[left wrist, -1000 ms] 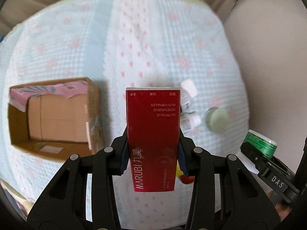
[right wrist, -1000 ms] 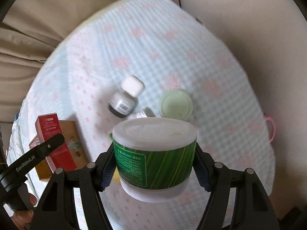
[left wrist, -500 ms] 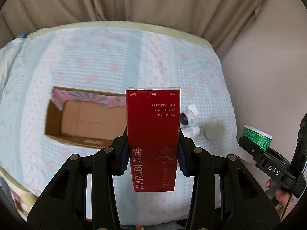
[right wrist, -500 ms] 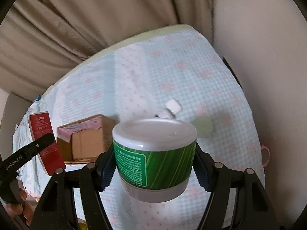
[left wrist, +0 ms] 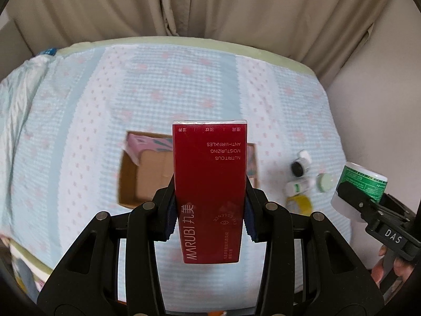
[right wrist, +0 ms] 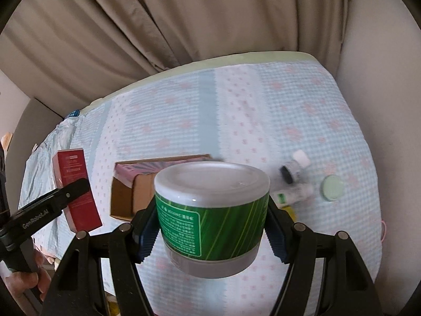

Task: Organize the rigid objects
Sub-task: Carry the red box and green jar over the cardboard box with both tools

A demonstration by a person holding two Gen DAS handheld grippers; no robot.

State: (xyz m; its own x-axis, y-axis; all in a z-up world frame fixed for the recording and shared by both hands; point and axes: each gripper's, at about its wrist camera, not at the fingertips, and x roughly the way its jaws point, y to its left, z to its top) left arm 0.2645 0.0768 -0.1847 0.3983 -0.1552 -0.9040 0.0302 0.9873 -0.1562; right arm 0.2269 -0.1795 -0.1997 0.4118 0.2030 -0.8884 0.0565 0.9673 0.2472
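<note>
Curtains fill far more of both views than a second ago, and the cardboard box [left wrist: 136,173] looks smaller and farther below, so both claws have risen well above the bed [left wrist: 184,84]. The left claw [left wrist: 209,210] stays clamped on the red MARUBI carton [left wrist: 209,184], which stands upright between its pads, hanging over the box. The right claw [right wrist: 211,223] keeps its grip on the green-labelled white tub [right wrist: 211,210], held to the right of the box. On the bed, right of the box, lie a dark bottle with a white cap [right wrist: 293,169], a small white bottle [right wrist: 294,193] and a pale green lid [right wrist: 332,187].
</note>
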